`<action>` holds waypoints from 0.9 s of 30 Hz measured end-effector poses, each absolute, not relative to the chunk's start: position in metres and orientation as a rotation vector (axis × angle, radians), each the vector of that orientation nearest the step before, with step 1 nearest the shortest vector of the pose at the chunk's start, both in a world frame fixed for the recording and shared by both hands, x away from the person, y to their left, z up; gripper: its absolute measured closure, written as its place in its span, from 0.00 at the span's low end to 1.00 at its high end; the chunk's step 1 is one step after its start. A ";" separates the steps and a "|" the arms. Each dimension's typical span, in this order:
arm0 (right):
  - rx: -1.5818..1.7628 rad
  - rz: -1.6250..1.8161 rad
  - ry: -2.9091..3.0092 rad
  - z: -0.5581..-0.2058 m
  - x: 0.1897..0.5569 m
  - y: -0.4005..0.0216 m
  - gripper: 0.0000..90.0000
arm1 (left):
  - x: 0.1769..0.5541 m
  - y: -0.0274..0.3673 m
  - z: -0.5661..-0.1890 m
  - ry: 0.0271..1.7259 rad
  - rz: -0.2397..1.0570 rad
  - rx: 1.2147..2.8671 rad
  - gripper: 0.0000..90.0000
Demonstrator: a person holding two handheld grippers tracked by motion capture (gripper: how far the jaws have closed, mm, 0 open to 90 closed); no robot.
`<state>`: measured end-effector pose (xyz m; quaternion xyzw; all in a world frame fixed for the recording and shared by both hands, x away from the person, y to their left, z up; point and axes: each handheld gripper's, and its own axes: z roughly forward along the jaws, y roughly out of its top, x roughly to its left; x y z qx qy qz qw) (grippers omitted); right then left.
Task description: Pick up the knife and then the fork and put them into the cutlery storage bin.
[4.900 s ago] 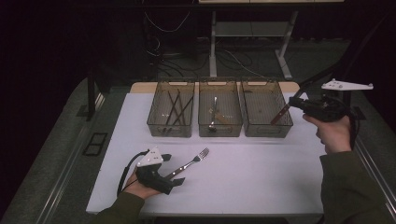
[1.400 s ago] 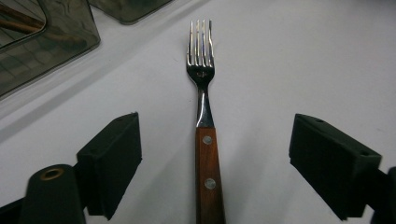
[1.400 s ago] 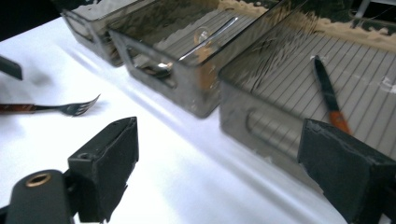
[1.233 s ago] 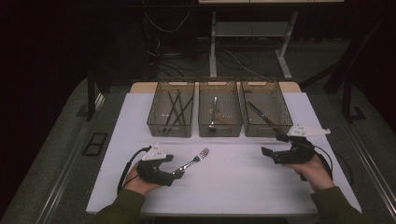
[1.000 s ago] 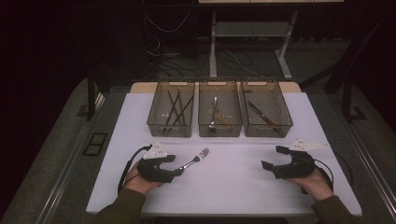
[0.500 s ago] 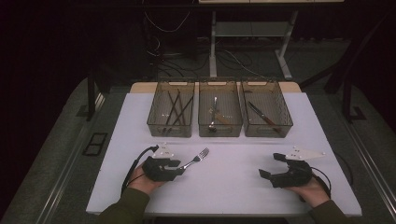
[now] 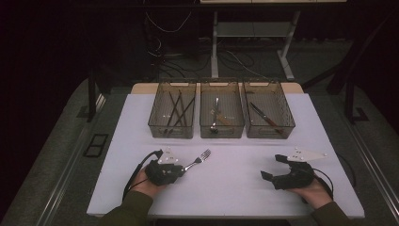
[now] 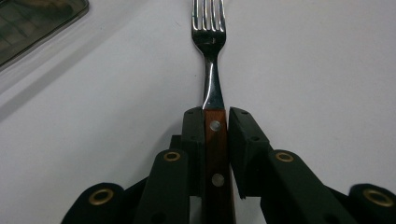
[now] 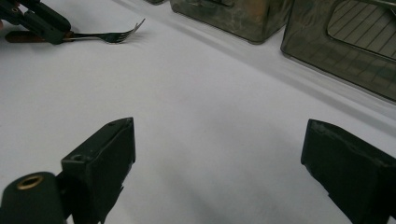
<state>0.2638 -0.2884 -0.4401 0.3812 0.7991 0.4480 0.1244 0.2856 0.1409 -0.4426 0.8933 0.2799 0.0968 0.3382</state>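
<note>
A fork with a wooden handle lies on the white table, tines pointing toward the bins. My left gripper lies flat at the front left. Its jaws have just been closing and now press on both sides of the fork handle, as the left gripper view shows. My right gripper rests at the front right, jaws wide open with nothing between them. In the right gripper view, the fork and the left gripper lie far off at the upper left.
Three see-through bins stand in a row at the back of the table: the left bin holds dark sticks, the middle bin holds cutlery, and the right bin holds a knife. Bare white tabletop lies between the two hands.
The right hand came down from the right bin to the table's front right and settled there. The left gripper's jaws narrowed onto the fork handle; the fork has not moved.
</note>
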 end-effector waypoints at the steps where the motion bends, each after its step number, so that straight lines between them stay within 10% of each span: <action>1: 1.110 1.303 2.331 -0.440 0.264 -0.288 0.11 | 0.286 0.140 -0.442 0.733 0.252 2.327 0.85; 27: 1.126 1.491 2.355 -0.412 0.300 -0.245 0.26 | 0.283 0.093 -0.407 0.632 0.251 2.240 0.85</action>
